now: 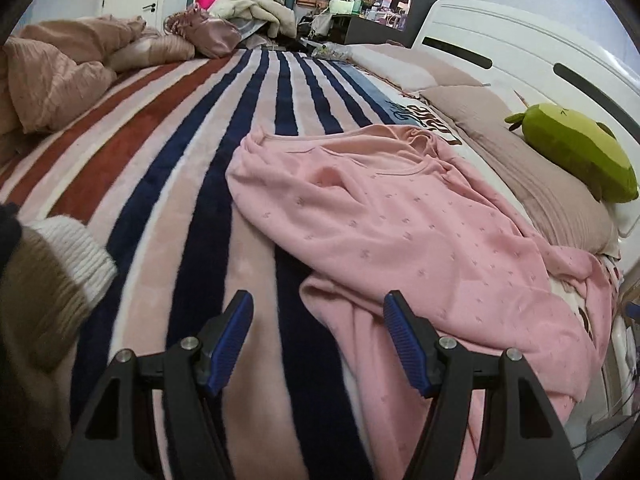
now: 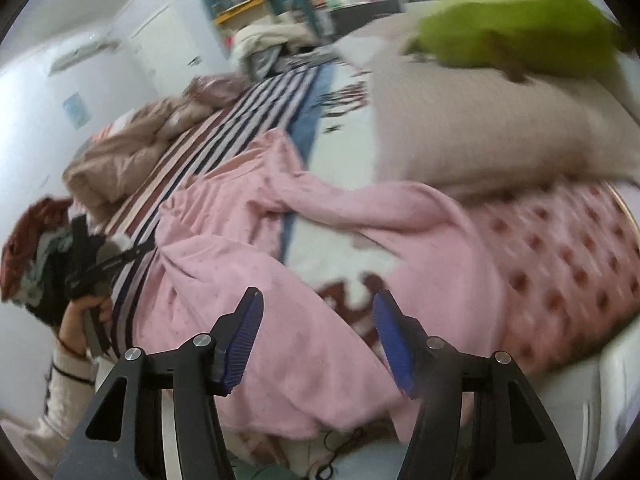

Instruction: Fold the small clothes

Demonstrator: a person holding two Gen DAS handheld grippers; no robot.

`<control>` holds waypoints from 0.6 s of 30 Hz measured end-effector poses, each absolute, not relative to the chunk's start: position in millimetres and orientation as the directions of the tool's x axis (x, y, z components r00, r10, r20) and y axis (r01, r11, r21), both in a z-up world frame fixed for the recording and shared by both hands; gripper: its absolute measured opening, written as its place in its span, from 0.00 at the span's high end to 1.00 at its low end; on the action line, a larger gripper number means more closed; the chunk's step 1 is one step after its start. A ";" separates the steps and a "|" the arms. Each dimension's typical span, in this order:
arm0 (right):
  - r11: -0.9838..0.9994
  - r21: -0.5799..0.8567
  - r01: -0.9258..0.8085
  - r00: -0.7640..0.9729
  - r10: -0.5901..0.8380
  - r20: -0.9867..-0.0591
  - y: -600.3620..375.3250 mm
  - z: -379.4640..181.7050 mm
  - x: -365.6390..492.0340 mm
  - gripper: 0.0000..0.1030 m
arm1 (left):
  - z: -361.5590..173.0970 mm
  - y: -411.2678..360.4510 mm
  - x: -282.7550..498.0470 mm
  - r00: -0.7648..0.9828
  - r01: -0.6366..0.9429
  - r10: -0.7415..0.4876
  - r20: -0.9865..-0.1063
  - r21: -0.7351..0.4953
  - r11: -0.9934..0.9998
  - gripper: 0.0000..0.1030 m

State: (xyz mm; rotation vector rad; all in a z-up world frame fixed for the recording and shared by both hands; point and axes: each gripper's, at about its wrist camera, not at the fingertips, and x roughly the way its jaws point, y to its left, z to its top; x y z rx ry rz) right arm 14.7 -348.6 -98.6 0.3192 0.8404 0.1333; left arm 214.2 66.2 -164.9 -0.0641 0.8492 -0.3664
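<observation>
Left wrist view: a pink top lies rumpled across the striped blanket toward the headboard side of the bed, one end draped over the bed's near edge. The left gripper hangs above the blanket beside the garment, jaws parted, nothing between them. From the right wrist, blurred, the right gripper hovers over the same pink cloth with jaws apart and free of it. A green plush toy rests on a beige pillow by the white headboard.
</observation>
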 end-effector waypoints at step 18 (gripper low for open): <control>0.830 0.244 -0.501 0.332 0.445 -0.831 -169.6 -171.9 205.9 0.61 | -168.2 95.6 241.8 0.569 0.298 -0.423 -0.705 -0.303 0.905 0.38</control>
